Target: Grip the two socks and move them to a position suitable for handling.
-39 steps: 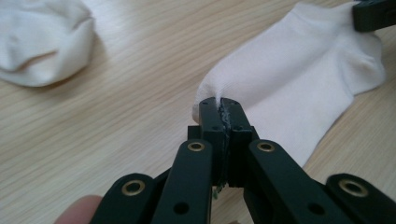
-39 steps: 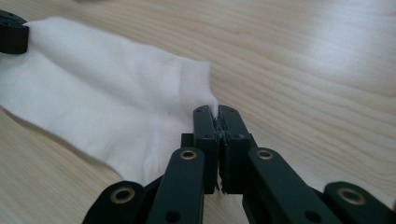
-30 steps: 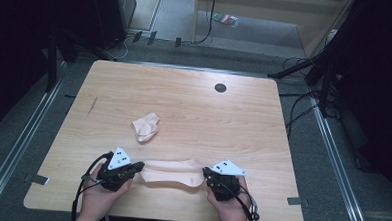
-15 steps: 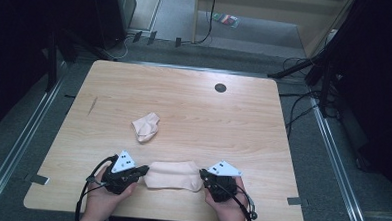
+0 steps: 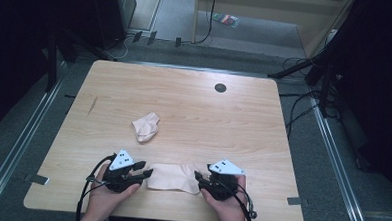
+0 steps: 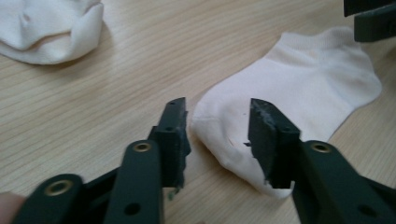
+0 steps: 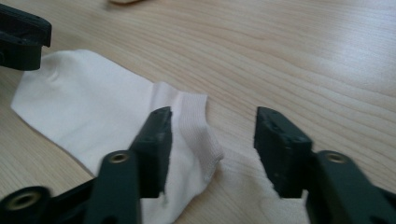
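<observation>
A white ankle sock (image 5: 171,177) lies flat near the desk's (image 5: 194,110) front edge, between the left gripper (image 5: 142,171) and right gripper (image 5: 199,178). Both jaws stand open, empty. A crumpled sock (image 5: 146,127) rests apart.

Flat sock (image 5: 170,177) between both tools, bunched sock (image 5: 146,127) behind it, on table (image 5: 223,116)

- A pale, cream-white ankle sock (image 5: 171,177) lies flat and spread out on the wooden table near its front edge, lengthwise from side to side.
- Its ribbed cuff (image 7: 196,126) is at the right end and slightly rumpled; its rounded toe (image 6: 224,135) is at the left end.
- A second sock (image 5: 146,127) of the same colour, apparently crumpled into a loose bundle, lies farther back, well apart from the first.
</observation>
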A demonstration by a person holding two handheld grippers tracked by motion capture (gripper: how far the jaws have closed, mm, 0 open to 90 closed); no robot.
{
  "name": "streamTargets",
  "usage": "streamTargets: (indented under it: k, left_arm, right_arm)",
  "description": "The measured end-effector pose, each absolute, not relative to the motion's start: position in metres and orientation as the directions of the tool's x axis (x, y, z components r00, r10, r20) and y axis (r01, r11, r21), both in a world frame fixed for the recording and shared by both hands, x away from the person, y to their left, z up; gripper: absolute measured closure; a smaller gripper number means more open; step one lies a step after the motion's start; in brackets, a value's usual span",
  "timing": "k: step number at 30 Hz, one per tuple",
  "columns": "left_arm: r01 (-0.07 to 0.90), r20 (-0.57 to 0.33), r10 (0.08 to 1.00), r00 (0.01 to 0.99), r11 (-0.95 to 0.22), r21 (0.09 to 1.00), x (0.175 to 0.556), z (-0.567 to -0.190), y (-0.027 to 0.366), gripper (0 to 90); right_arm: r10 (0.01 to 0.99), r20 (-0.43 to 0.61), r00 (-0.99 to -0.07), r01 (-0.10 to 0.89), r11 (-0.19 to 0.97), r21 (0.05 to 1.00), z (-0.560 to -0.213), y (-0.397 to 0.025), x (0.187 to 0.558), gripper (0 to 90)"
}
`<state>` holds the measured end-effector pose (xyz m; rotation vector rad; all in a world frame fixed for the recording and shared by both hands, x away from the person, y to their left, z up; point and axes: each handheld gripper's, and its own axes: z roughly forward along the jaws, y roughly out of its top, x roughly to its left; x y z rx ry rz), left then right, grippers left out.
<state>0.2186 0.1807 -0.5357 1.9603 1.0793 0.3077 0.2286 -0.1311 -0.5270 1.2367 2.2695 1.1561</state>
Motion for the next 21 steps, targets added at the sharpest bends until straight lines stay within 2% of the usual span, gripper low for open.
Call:
streamTargets:
  k: [2,9,13,14,18,21]
  left_arm:
    - [0.570,-0.178,0.790,0.587,-0.247,0.784,0.219,-0.535,0.183,49.9]
    - [0.562,-0.178,0.803,0.568,-0.220,0.798,0.221,-0.532,0.187,39.5]
    - [0.558,-0.179,0.814,0.552,-0.202,0.805,0.222,-0.530,0.188,24.8]
    - [0.563,-0.193,0.816,0.544,-0.185,0.805,0.222,-0.529,0.189,15.6]
    - [0.561,-0.202,0.836,0.510,-0.145,0.815,0.229,-0.528,0.195,9.3]
    - [0.572,-0.227,0.845,0.485,-0.110,0.813,0.236,-0.527,0.201,9.3]
  right_arm:
    - [0.814,0.107,-0.571,0.555,0.286,0.781,-0.525,-0.132,0.229,34.1]
    - [0.835,0.083,-0.544,0.538,0.272,0.798,-0.521,-0.133,0.230,15.3]
    - [0.846,0.104,-0.523,0.542,0.236,0.807,-0.518,-0.137,0.231,11.5]
    - [0.851,0.093,-0.517,0.534,0.236,0.812,-0.516,-0.140,0.232,9.4]
    - [0.863,0.132,-0.488,0.542,0.181,0.821,-0.513,-0.149,0.235,9.0]
    - [0.868,0.148,-0.473,0.547,0.158,0.822,-0.512,-0.153,0.237,9.0]
